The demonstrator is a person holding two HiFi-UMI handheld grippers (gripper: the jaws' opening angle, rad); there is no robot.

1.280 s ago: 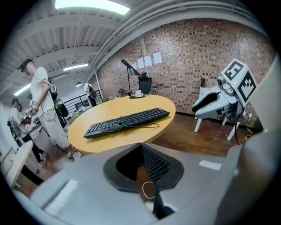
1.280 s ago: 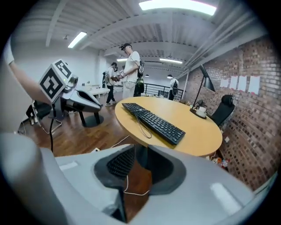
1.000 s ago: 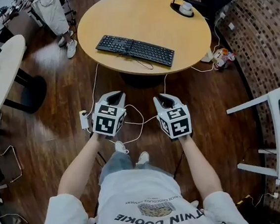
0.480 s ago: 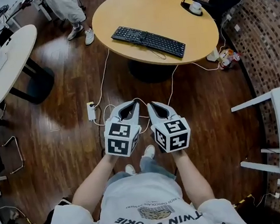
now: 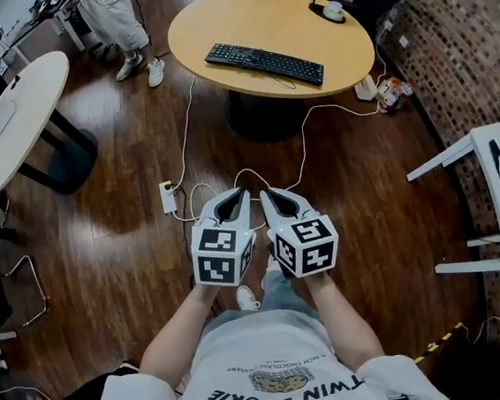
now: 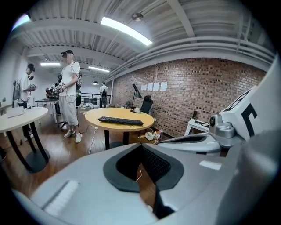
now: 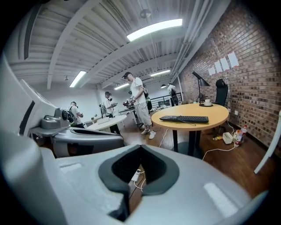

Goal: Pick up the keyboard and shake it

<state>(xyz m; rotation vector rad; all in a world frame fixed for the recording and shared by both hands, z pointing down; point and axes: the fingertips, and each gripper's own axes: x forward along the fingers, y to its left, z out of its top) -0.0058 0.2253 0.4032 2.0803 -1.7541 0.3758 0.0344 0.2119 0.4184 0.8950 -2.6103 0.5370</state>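
Note:
A black keyboard lies on the round yellow table, far ahead of both grippers, its cable trailing off the front edge. The left gripper view also shows the keyboard, and so does the right gripper view. My left gripper and right gripper are held side by side over the wooden floor, close to my body and almost touching. Both are shut, with nothing between their jaws. In their own views the left gripper and right gripper point toward the table.
A desk lamp base and cup stand at the table's far right. White cables and a power strip lie on the floor between me and the table. A white round table is at left, a person beyond it, and a white stand at right.
The table and keyboard now appear farther away in the head view. The two grippers have drawn together and sit side by side, lower in the view.

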